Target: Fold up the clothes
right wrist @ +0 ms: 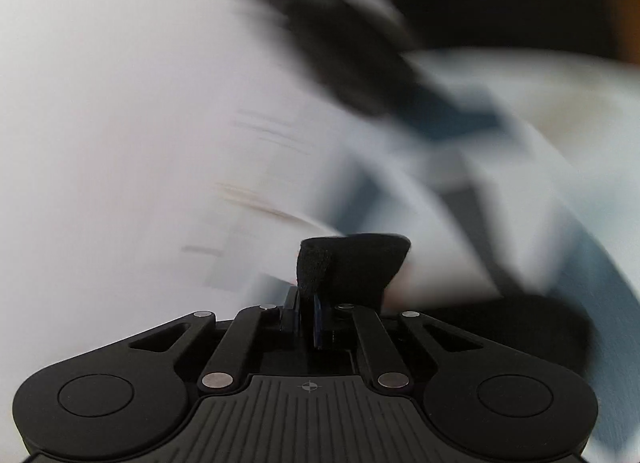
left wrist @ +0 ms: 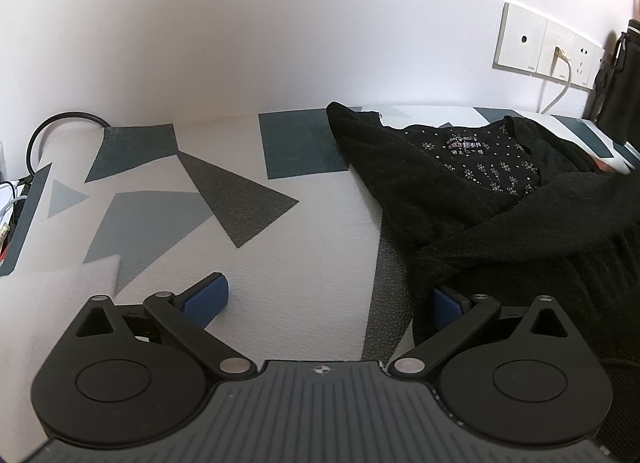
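A black fuzzy garment (left wrist: 492,199) with a sparkly inner panel lies on the right half of a table covered in a white cloth with grey and teal shapes (left wrist: 240,199). My left gripper (left wrist: 326,297) stands wide open low over the cloth; its right blue pad (left wrist: 446,305) sits at the garment's lower left edge, its left pad (left wrist: 206,299) over bare cloth. In the blurred right wrist view, my right gripper (right wrist: 306,313) is shut on a fold of the black garment (right wrist: 352,267), which sticks up between the pads.
A white wall with a socket panel (left wrist: 548,43) and a plugged-in white cable rises behind the table. A black bag (left wrist: 618,79) stands at the far right. Cables (left wrist: 16,199) lie past the table's left edge.
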`<state>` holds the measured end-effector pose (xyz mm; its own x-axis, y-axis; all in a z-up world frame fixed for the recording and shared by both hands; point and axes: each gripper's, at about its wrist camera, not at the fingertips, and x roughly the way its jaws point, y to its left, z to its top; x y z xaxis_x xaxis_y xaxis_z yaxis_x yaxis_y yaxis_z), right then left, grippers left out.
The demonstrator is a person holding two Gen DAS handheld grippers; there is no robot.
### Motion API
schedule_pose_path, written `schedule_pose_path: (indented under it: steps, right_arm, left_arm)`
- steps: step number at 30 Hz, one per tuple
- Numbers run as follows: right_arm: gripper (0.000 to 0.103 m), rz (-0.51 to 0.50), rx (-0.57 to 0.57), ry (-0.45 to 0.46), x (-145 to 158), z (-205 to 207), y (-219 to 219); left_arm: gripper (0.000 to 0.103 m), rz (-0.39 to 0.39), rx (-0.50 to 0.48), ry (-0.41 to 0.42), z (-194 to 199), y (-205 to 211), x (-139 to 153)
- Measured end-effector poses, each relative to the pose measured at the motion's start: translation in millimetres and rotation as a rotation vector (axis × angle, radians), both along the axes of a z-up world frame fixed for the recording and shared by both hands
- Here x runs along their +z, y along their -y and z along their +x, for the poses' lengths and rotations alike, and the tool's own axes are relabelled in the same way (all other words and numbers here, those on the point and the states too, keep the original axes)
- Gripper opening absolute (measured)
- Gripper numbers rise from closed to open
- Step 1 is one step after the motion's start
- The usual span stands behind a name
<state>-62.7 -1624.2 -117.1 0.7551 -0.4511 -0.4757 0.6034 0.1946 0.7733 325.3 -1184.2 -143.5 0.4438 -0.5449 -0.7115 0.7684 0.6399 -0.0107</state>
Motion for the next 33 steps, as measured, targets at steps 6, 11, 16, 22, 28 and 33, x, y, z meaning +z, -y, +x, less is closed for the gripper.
schedule_pose_path:
  steps: [6, 11, 16, 22, 28, 33]
  right_arm:
    - [0.006, -0.162, 0.010, -0.044, 32.8, -4.8, 5.7]
    - [0.006, 0.128, -0.114, -0.174, -29.4, -28.5, 19.8]
    - [0.006, 0.172, -0.143, -0.202, -48.7, -38.0, 7.2]
    - [0.006, 0.132, -0.105, -0.219, -47.4, -38.0, 2.1]
    - [0.006, 0.090, -0.074, -0.234, -43.4, -30.4, 0.3]
    - [0.006, 0.098, -0.069, -0.233, -47.3, -35.1, 0.4]
  left_arm:
    - [0.103, 0.009, 0.017, 0.007, -5.1, 2.1, 0.2]
    - [0.103, 0.038, -0.017, 0.052, -11.9, 6.9, 3.3]
    - [0.095, 0.024, -0.063, -0.013, -9.3, 2.4, 13.7]
    - [0.069, -0.162, -0.091, -0.187, 2.8, -16.8, 49.8]
    - [0.068, -0.149, -0.107, -0.165, 20.0, 8.7, 62.0]
    - [0.066, -0.092, -0.016, -0.222, 34.5, 7.7, 43.4]
